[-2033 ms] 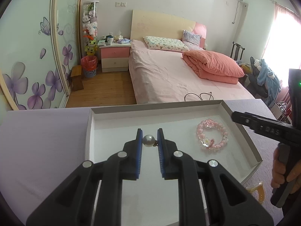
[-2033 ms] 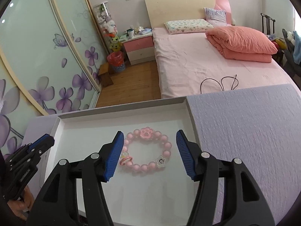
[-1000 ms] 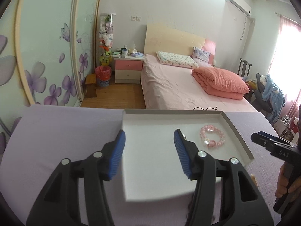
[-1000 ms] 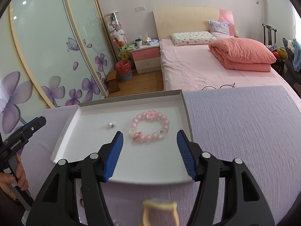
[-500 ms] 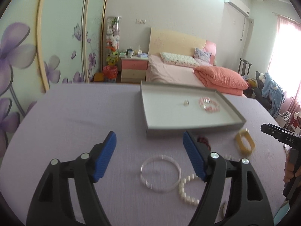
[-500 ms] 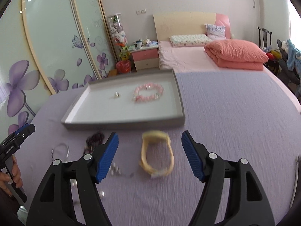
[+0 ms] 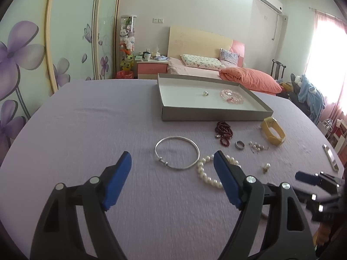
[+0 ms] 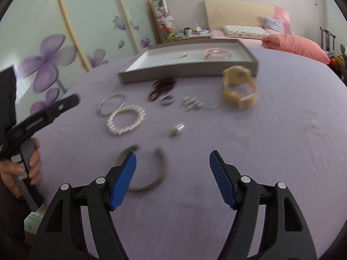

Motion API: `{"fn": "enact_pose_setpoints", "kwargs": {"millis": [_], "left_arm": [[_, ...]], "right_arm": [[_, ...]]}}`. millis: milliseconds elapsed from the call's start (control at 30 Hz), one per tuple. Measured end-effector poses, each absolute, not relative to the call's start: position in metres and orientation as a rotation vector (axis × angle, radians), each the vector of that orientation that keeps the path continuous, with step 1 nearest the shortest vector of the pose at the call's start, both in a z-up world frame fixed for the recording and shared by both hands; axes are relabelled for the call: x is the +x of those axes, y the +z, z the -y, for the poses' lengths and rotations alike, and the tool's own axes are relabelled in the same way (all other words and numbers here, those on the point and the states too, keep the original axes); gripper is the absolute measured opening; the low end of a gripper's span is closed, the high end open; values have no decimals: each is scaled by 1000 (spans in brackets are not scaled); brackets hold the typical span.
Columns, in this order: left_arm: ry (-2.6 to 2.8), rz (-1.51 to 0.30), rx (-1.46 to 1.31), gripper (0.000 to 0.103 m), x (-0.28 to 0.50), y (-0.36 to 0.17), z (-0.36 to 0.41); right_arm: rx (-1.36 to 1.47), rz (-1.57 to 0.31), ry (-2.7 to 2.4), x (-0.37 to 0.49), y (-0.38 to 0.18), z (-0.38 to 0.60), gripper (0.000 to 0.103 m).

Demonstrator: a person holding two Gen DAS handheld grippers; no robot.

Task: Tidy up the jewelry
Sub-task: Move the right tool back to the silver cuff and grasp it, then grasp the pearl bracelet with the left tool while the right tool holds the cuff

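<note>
tray long axis runs away toward bed; both grippers empty, just spread wide; right view blurred.

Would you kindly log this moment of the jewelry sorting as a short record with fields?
surface: purple cloth
tray: holds pink bead bracelet and pearl piece
still outside tray: silver bangle, pearl bracelet, dark red beads, yellow watch, ring
left tool: open, jaws just widened, empty
right tool: open, jaws just widened, empty

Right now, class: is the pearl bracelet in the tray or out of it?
Out. The pearl bracelet lies on the purple cloth, nearer than the tray.
</note>
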State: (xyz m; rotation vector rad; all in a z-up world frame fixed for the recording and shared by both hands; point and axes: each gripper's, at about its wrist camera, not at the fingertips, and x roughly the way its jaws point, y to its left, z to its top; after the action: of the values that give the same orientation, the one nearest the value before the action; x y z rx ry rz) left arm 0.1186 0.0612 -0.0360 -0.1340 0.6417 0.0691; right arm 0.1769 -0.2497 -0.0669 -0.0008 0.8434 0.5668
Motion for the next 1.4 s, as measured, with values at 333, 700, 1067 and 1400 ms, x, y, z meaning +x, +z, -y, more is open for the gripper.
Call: {"fn": "enact_pose_setpoints", "kwargs": {"millis": [333,700,1067,1400], "left_arm": [[89,-641,-141,79,104,-39,-64],[103,-653,-139,79,105,-39,-67],[94,-711,-141,79,123,-50,-61],[23,-798,-87,79,136,-67,-3]], "right_arm": [[-107,-855,506,148,-84,213,86],[-167,-854,430,153,-88,197,68],[-100,-828,425,162,-80,231,67],[-14,-796,380,181,-63,269,68]]}}
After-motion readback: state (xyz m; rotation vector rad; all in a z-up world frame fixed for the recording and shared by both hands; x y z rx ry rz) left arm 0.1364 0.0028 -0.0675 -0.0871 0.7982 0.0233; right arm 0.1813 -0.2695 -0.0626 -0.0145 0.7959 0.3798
